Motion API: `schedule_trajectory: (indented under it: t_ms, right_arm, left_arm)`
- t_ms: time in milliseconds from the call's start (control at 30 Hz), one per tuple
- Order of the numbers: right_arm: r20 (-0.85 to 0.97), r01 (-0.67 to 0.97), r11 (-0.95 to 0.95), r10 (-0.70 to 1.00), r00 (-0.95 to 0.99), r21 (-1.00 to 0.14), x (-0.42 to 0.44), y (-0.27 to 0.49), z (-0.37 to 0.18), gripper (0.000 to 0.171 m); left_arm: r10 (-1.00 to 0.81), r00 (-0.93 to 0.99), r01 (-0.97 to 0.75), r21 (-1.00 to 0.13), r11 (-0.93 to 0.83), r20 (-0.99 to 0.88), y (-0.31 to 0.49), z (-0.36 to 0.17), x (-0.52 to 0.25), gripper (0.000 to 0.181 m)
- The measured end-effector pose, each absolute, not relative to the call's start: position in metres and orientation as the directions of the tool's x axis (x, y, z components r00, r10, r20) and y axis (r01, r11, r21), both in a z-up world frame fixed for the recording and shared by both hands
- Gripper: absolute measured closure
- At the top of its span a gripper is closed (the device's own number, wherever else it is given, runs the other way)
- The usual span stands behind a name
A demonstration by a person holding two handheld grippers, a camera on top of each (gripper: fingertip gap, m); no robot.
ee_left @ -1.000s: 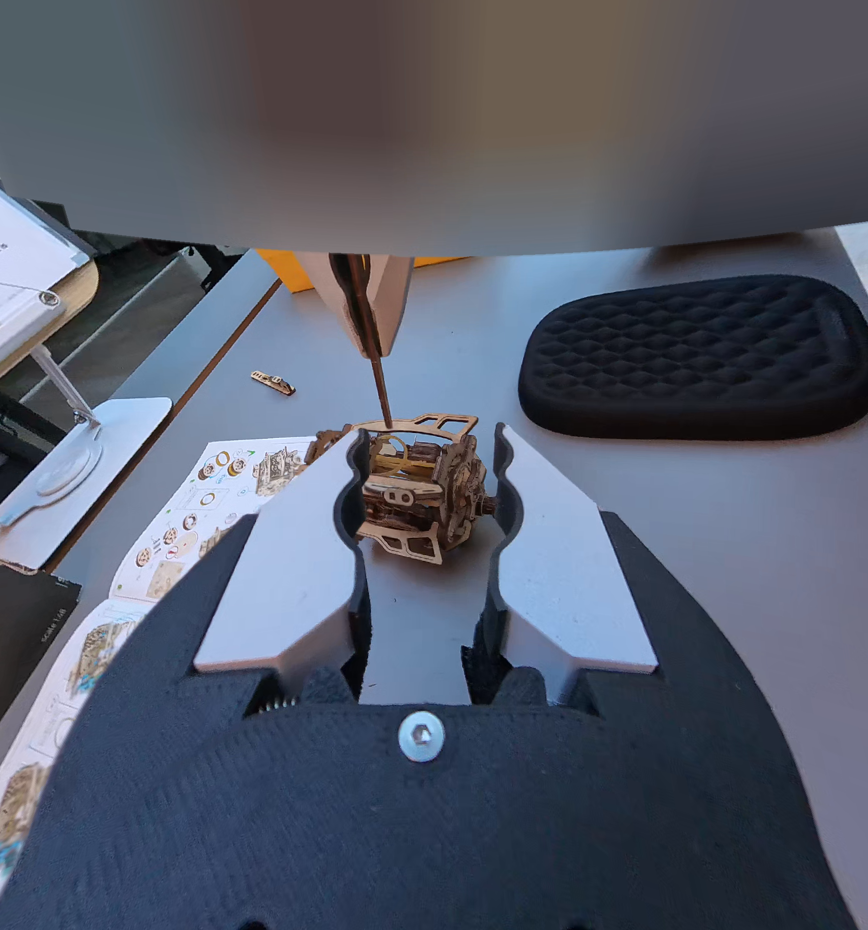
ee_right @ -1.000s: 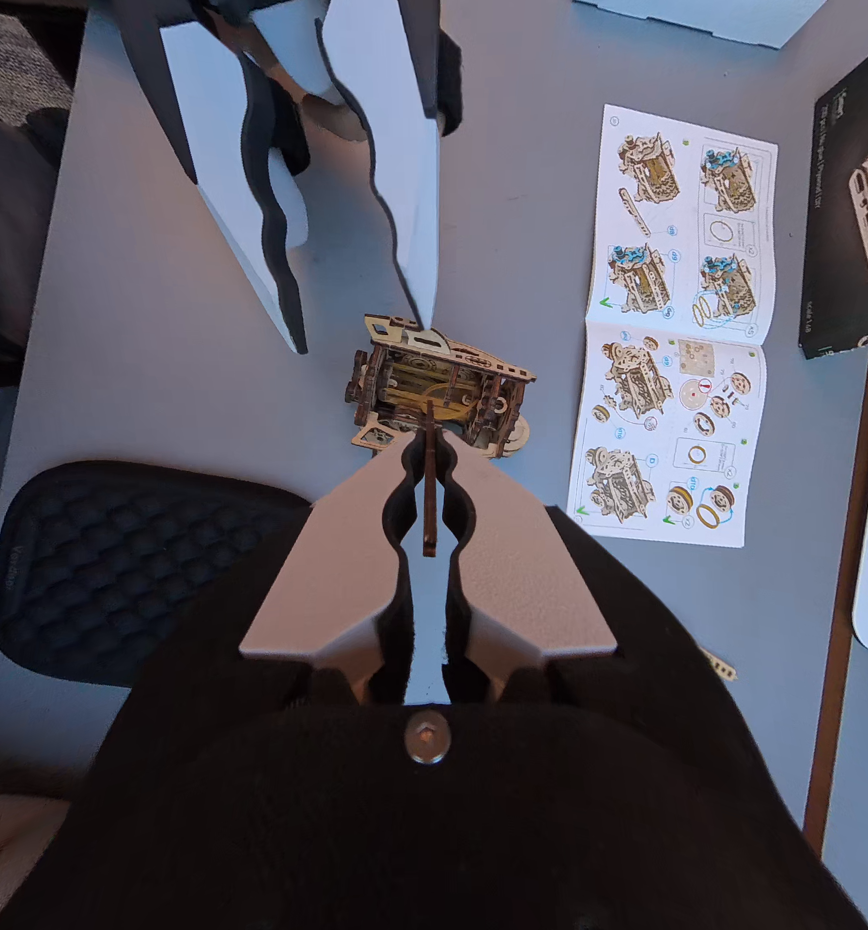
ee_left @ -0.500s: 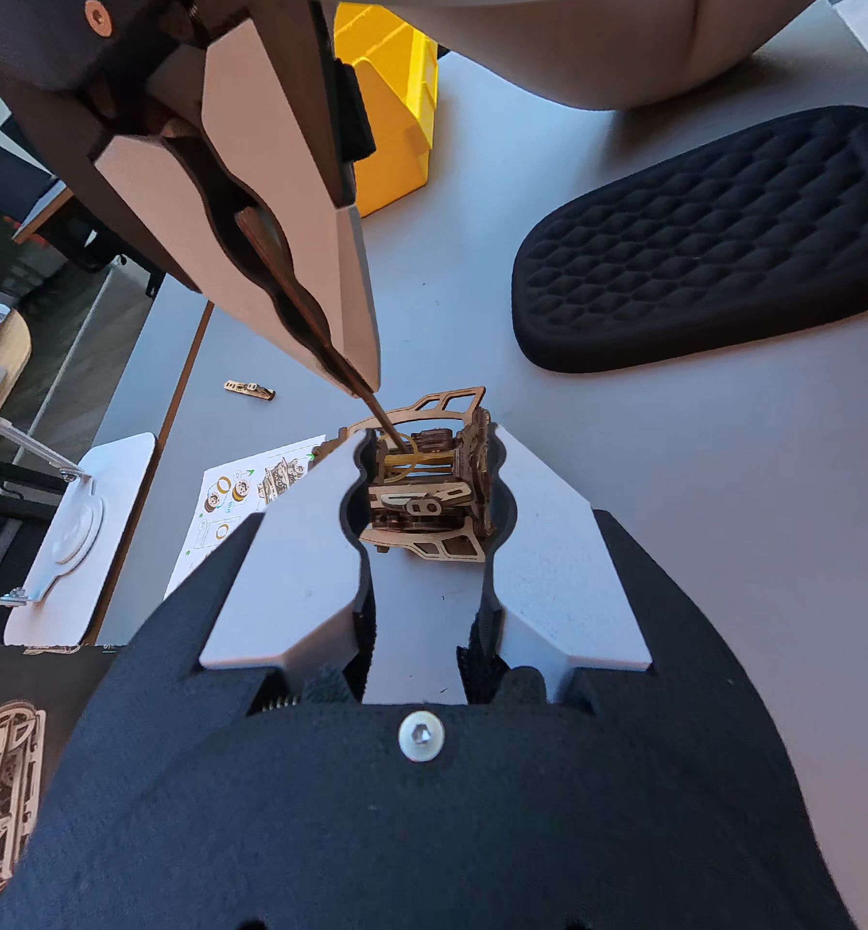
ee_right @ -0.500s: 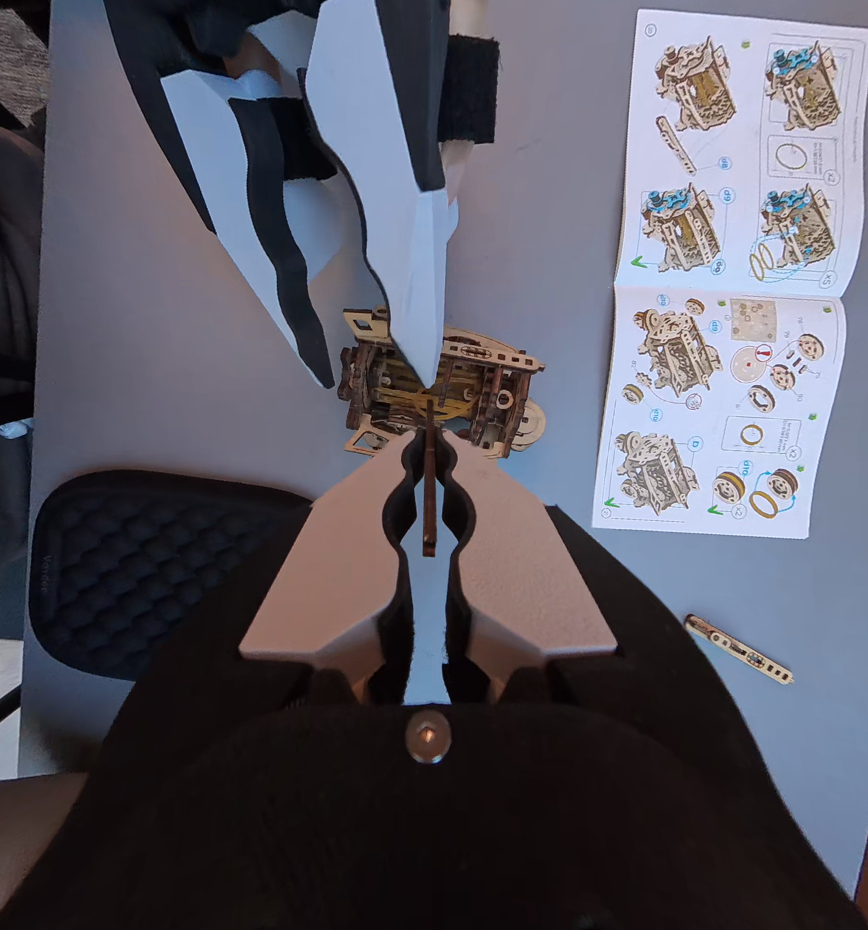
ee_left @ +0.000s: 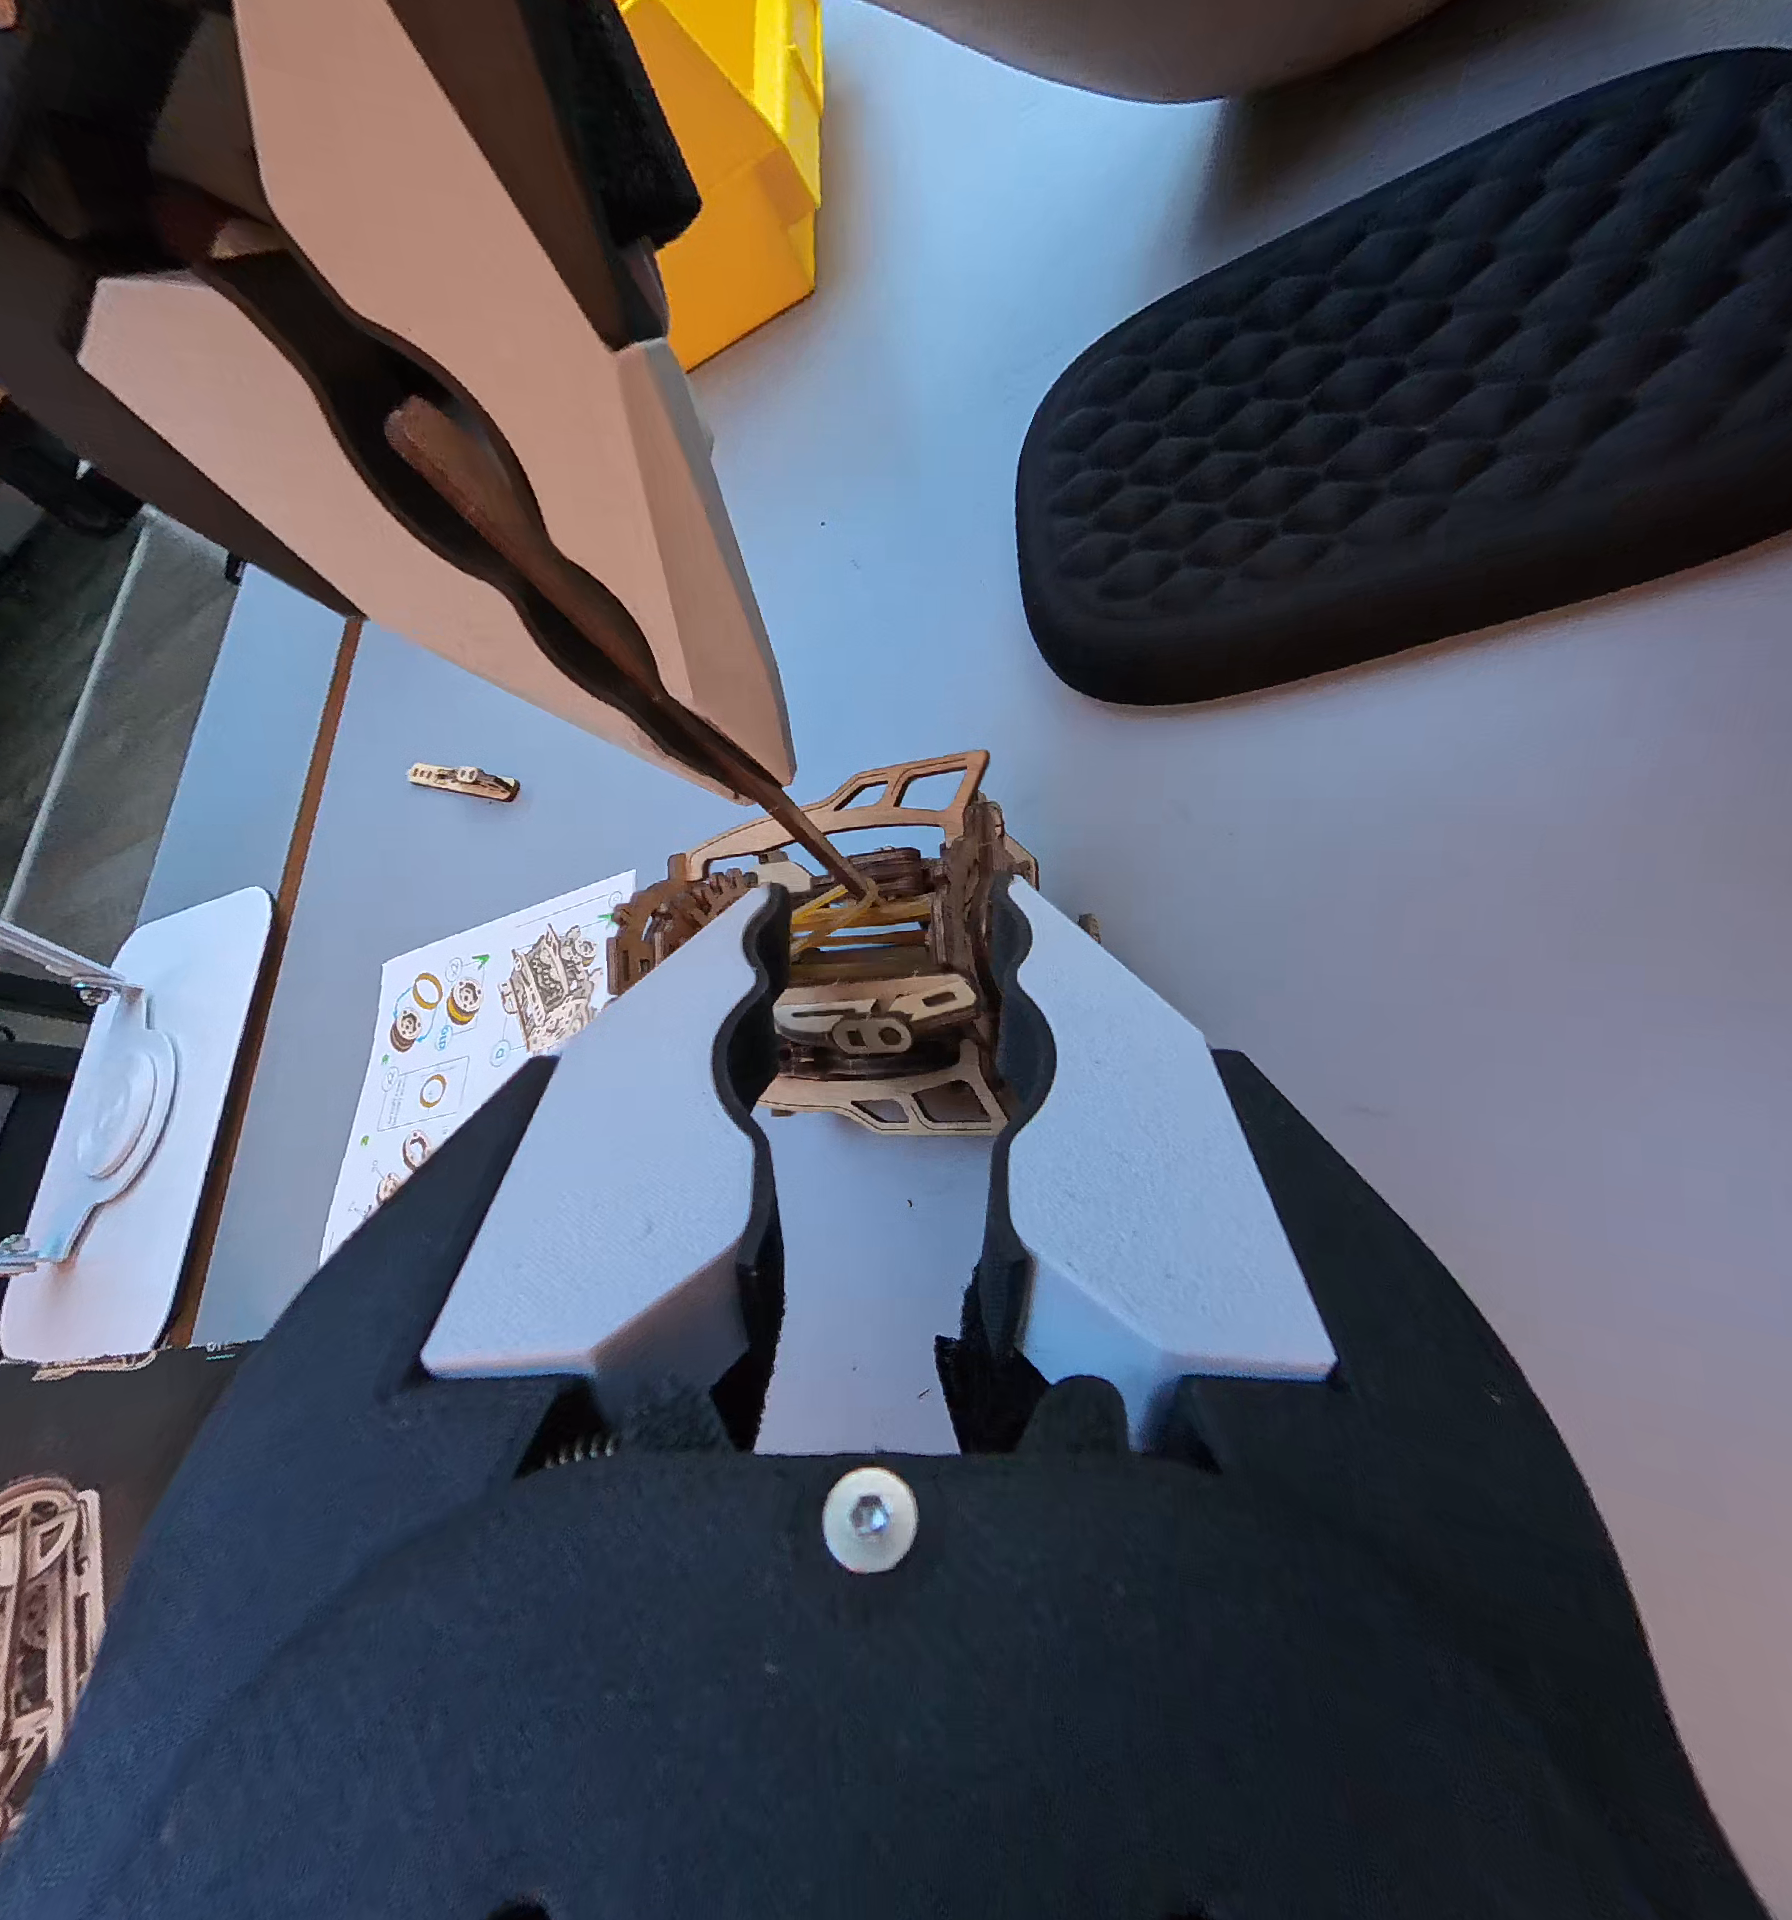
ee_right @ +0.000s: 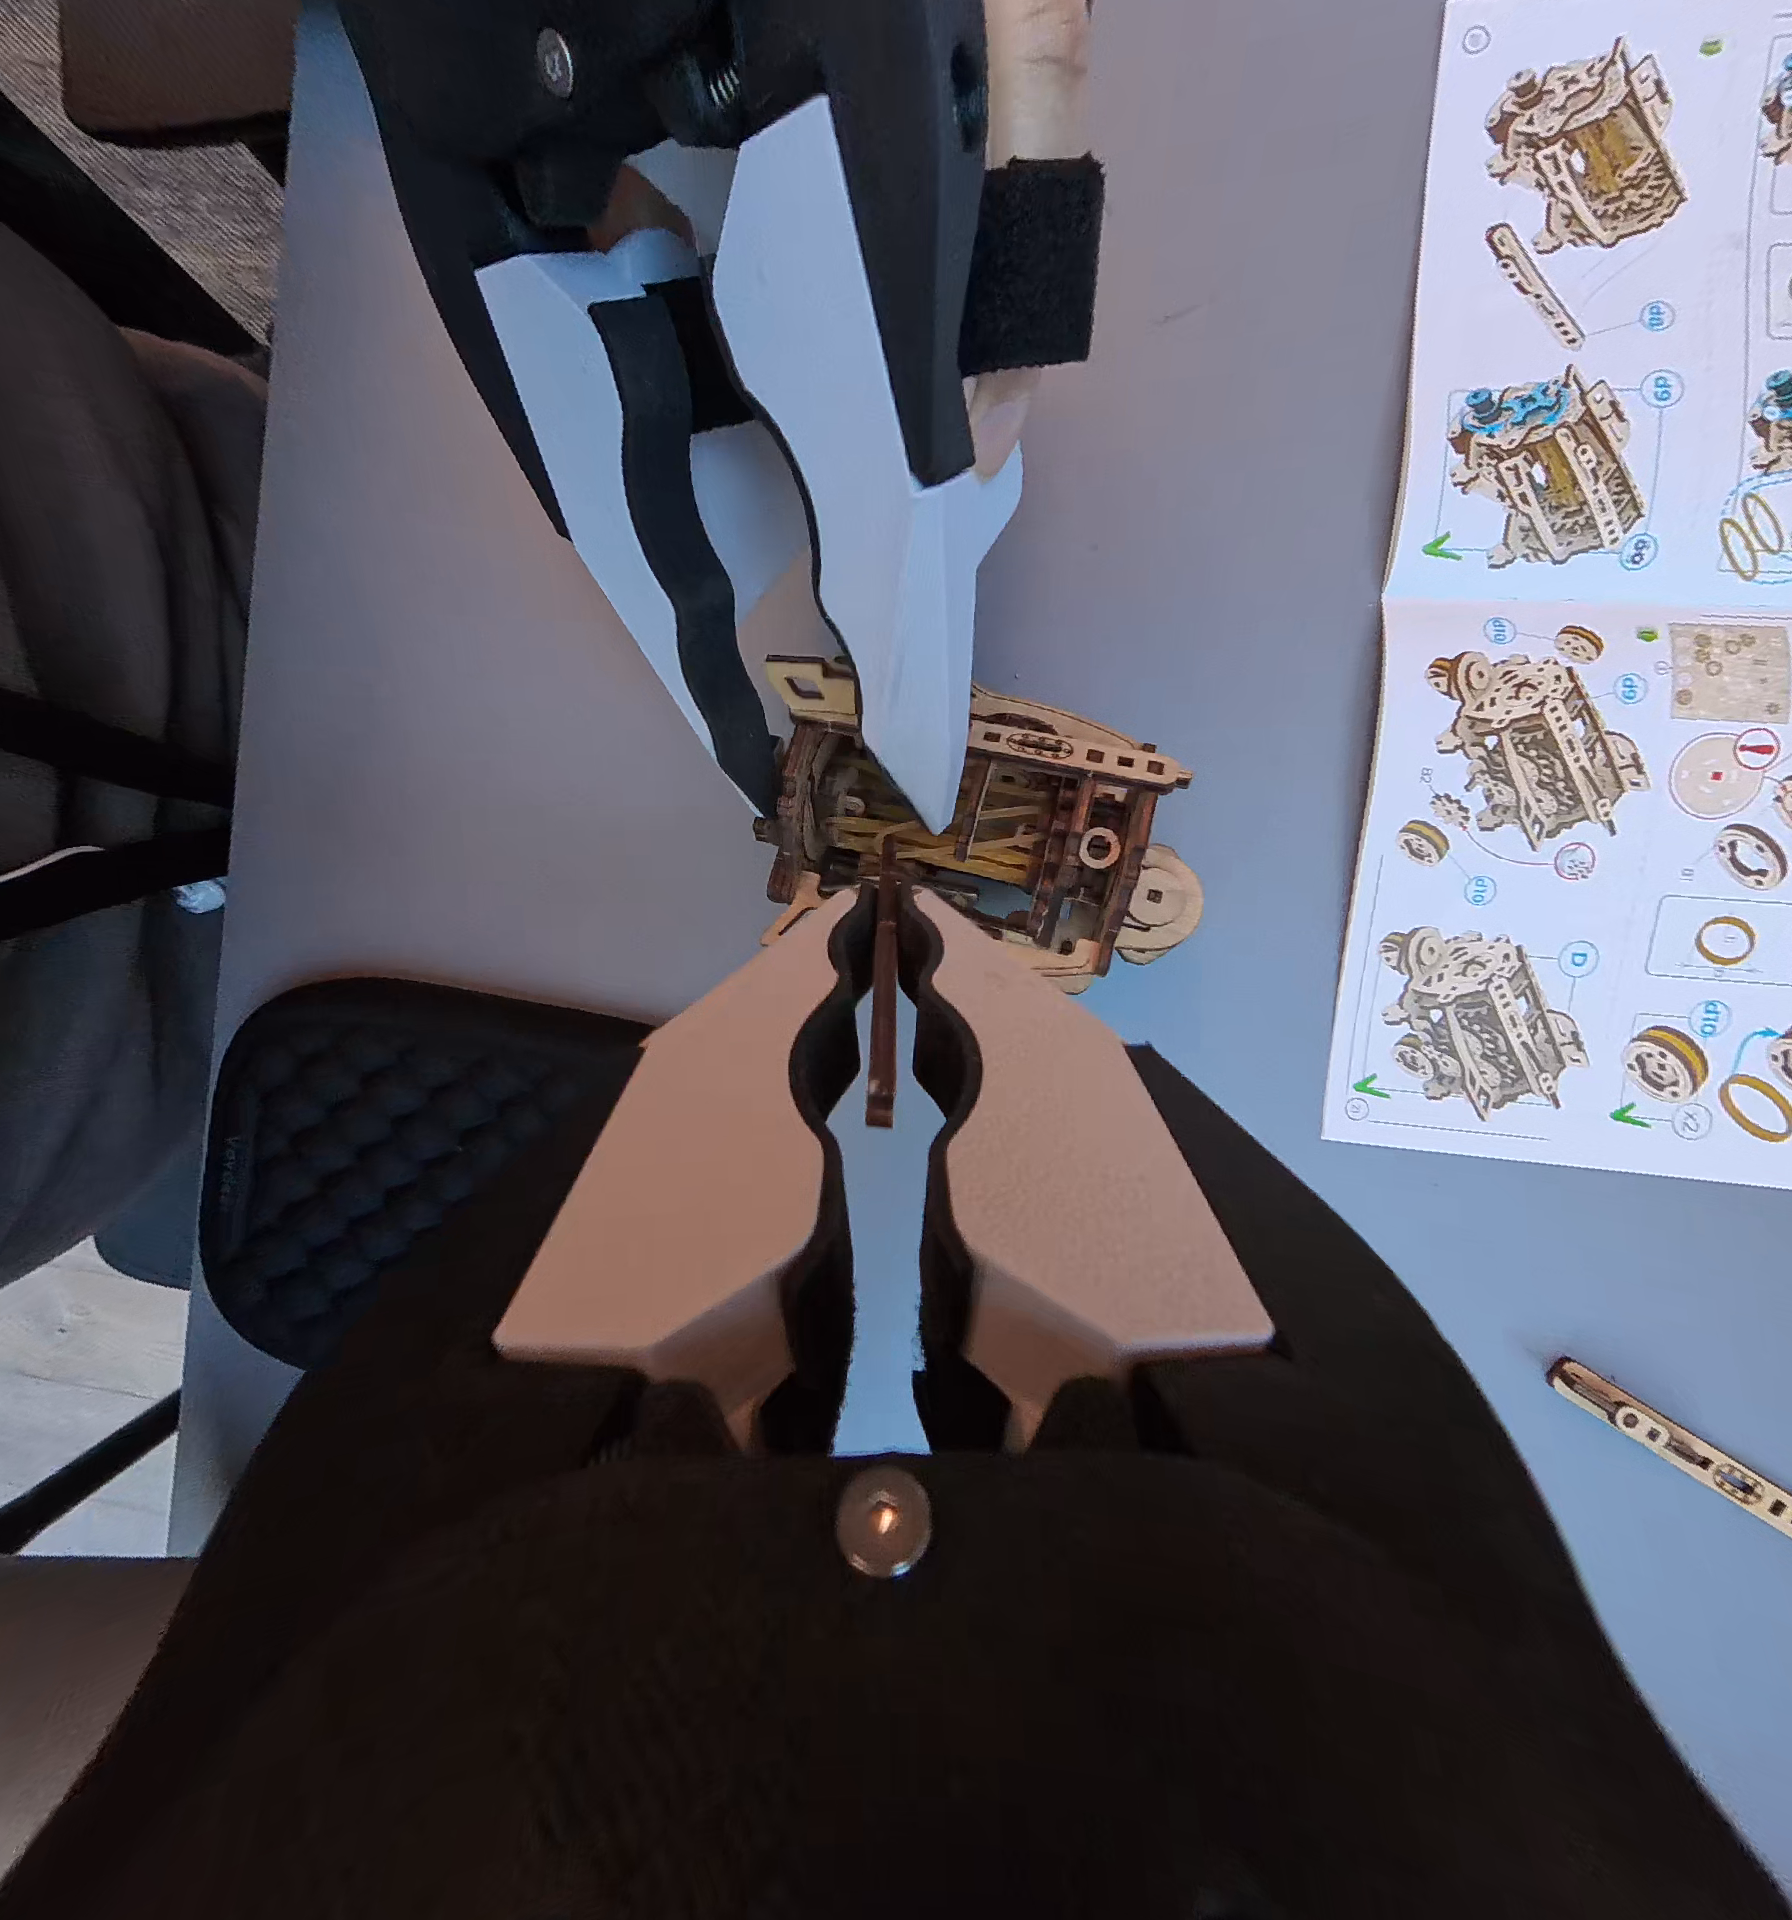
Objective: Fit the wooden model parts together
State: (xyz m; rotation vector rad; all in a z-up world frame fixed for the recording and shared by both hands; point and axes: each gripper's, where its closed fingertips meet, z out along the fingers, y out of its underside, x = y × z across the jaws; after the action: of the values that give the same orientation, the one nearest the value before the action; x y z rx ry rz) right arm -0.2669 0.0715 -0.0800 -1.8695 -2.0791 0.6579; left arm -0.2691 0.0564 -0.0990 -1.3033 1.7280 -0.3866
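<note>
While left gripper (ee_left: 876, 940) clamps wooden model (ee_left: 871, 997) | right gripper (ee_right: 884, 914) pinches stick (ee_right: 881, 1023)

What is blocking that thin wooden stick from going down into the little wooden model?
Yellow rubber bands stretch across the wooden model right where the stick enters, its end among them. The left tool straddles the model beside it.

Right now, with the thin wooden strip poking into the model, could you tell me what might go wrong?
1. The thin wooden strip is clamped edge-on in the right claw; its tip sits among the yellow rubber bands inside the wooden model, so it may snag or dislodge one.
2. The strip is slender, and a sideways push could well bend or snap it.
3. The left claw flanks the model, though a firm grip is not evident, so pressure might shift it across the table.
</note>
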Motion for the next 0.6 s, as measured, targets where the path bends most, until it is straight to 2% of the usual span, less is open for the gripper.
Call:
schedule_trajectory:
  t_ms: [600]
  right_arm:
    - [-0.222, 0.781, 0.021, 0.954, -0.202, -0.625, -0.274, 0.068, -0.066, 0.17]
  left_arm:
    - [-0.909, -0.152, -0.654, -0.65, 0.386, -0.388, 0.051, -0.102, -0.272, 0.144]
